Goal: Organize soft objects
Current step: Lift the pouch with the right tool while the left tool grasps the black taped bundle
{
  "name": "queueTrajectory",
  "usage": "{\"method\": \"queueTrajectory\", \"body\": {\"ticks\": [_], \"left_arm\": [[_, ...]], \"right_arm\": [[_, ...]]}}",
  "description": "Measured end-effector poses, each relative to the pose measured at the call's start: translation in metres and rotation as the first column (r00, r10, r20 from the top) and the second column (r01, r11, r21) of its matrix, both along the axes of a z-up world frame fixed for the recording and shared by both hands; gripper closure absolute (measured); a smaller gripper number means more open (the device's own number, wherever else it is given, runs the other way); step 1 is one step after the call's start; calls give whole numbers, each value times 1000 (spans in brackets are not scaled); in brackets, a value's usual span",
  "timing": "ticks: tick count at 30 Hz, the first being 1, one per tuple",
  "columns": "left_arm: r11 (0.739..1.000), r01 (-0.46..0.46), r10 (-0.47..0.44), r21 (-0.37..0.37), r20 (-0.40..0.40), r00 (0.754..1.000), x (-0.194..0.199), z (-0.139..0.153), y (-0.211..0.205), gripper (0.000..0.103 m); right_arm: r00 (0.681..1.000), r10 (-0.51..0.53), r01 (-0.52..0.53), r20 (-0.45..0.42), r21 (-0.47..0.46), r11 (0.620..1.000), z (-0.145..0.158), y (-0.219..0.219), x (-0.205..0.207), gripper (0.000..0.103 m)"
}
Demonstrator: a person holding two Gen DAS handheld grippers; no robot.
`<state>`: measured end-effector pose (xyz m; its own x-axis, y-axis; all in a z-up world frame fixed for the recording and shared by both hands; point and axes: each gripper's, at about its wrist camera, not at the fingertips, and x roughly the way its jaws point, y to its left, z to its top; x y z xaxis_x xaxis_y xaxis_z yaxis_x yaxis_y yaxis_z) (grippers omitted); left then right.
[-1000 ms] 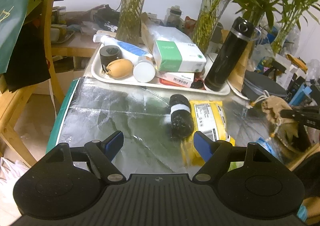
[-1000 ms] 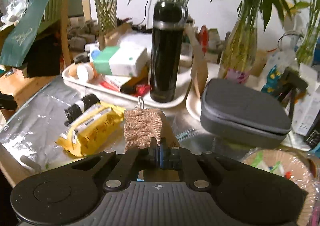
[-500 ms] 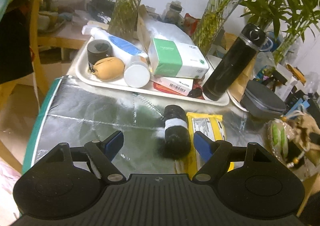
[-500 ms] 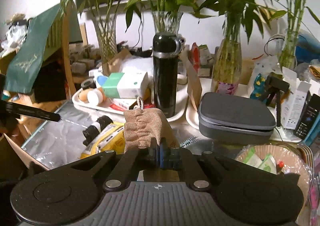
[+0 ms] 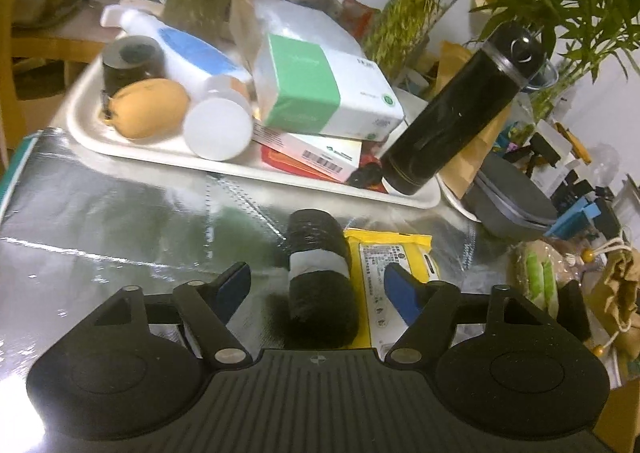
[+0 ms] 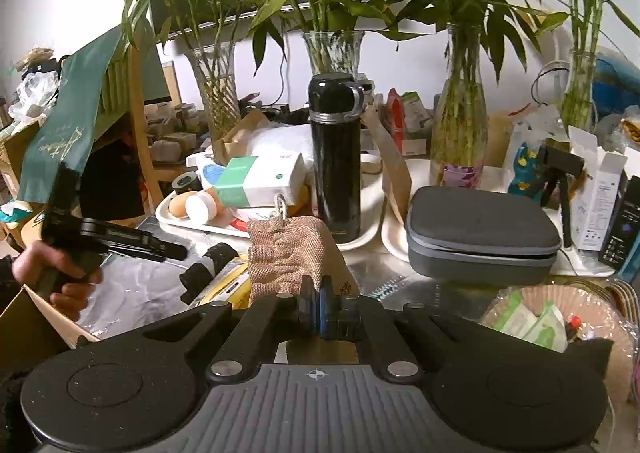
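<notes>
The left tool (image 5: 318,287) is closing in, jaws wide, straddling the black cloth roll (image 5: 320,285) on the foil surface (image 5: 120,237); the right tool (image 6: 318,311) is lifting the burlap drawstring pouch (image 6: 288,253), probably clear.

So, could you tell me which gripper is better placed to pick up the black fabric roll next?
Left. The left gripper is open with the black fabric roll between its fingers, while the right gripper is already shut on the burlap pouch.
</notes>
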<state>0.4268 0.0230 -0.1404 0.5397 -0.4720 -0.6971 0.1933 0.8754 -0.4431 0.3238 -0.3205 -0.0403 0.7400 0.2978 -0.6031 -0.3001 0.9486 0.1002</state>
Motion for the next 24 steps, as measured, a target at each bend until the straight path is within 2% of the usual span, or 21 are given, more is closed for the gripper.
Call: {"method": "queueTrajectory", "body": {"ticks": [3,6,7,10,19,24], "left_arm": [[1000,17,-17,-22,-20,1000,8,-7,-5,46],[999,32,-31,7,-29,999,15,-15,-13,49],[999,38,-38,7,-34,999,16,-18,-14,56],[998,53,-51,33,-46,998,20,-24,-20,60],[996,71,-68,51,-51,996,22,-27,-24,62],[993,94,-94,77,5,996,15,-11,-22,62]], "right_arm": [[1000,15,-15,-7,2,1000,-1,3,2,99],[1000,28,-27,-7,6,1000,-1,4,4,99],[1000,30,-30,-7,8,1000,-1,4,4,99],[999,36,-36,-7,12,999,-2,3,6,99],[999,33,-33,-7,9,999,-1,4,8,99],[1000,19,-19,-7,10,1000,2,3,6,99]]}}
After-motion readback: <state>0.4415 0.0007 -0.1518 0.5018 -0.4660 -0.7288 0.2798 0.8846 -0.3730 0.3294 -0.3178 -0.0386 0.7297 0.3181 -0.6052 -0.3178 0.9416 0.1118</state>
